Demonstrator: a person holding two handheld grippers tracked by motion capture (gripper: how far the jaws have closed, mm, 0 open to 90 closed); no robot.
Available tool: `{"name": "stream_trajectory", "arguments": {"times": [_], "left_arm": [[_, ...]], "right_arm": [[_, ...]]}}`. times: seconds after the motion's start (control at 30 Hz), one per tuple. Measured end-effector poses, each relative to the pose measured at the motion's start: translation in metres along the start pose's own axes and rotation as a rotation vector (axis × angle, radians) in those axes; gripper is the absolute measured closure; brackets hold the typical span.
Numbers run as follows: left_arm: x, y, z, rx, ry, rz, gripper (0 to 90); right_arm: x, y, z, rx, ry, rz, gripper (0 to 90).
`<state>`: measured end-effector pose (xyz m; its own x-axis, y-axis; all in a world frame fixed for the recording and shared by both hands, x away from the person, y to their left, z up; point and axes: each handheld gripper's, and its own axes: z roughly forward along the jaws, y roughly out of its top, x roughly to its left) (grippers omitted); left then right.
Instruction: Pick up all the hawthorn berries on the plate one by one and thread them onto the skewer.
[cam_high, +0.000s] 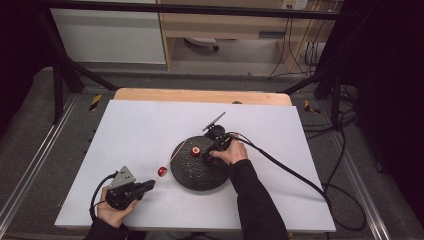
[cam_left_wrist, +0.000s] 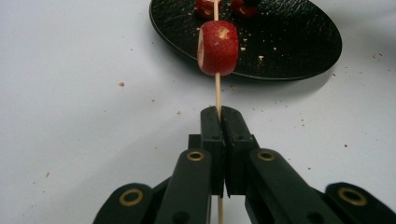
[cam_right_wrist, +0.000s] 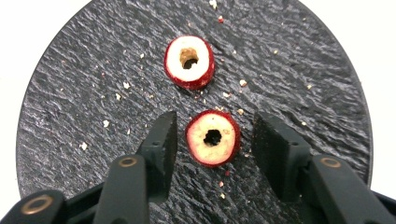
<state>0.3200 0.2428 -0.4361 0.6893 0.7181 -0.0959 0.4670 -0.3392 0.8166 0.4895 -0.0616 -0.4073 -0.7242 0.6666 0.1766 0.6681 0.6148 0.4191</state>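
My left gripper (cam_left_wrist: 221, 114) is shut on a thin wooden skewer (cam_left_wrist: 217, 91). The skewer runs toward the black plate (cam_left_wrist: 289, 42) with a red cored fruit piece (cam_left_wrist: 218, 47) threaded on it. From above, that gripper (cam_high: 150, 185) rests near the table's front left, and the threaded piece (cam_high: 162, 171) hangs just off the plate's rim (cam_high: 200, 186). Over the plate, my right gripper (cam_right_wrist: 215, 135) has its jaws on either side of a second cored piece (cam_right_wrist: 213, 138), with a gap on both sides. A third piece (cam_right_wrist: 189, 61) lies just beyond it.
The plate sits mid-table on a white board (cam_high: 140, 130), with a wooden strip (cam_high: 200, 95) along the back edge. Crumbs dot the plate and the board. A black cable (cam_high: 285, 167) trails right from the right gripper. Metal frame legs stand beyond the table.
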Motion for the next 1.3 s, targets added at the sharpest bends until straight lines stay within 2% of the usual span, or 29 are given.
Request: {"name": "stream_trajectory", "arguments": {"times": [0.23, 0.6, 0.8, 0.87, 0.93, 1.3], "left_arm": [[0.0, 0.0, 0.001, 0.002, 0.0, 0.002, 88.3], [-0.001, 0.0, 0.001, 0.006, -0.001, 0.006, 88.2], [-0.001, 0.0, 0.001, 0.005, 0.0, 0.006, 88.3], [-0.001, 0.0, 0.001, 0.005, 0.001, 0.007, 88.3], [-0.001, 0.0, 0.001, 0.004, 0.0, 0.008, 88.3], [-0.003, 0.001, 0.001, -0.003, -0.003, 0.009, 88.3]], "right_arm": [[-0.002, 0.0, 0.001, 0.025, 0.016, 0.009, 59.8], [-0.003, 0.001, 0.002, 0.039, 0.02, 0.025, 60.8], [-0.002, 0.001, -0.003, 0.009, 0.029, 0.04, 61.1], [0.0, 0.002, -0.008, -0.012, 0.039, 0.062, 61.2], [0.0, 0.001, -0.012, -0.019, 0.041, 0.051, 61.2], [0.009, -0.005, -0.025, -0.043, 0.053, 0.062, 61.3]]}}
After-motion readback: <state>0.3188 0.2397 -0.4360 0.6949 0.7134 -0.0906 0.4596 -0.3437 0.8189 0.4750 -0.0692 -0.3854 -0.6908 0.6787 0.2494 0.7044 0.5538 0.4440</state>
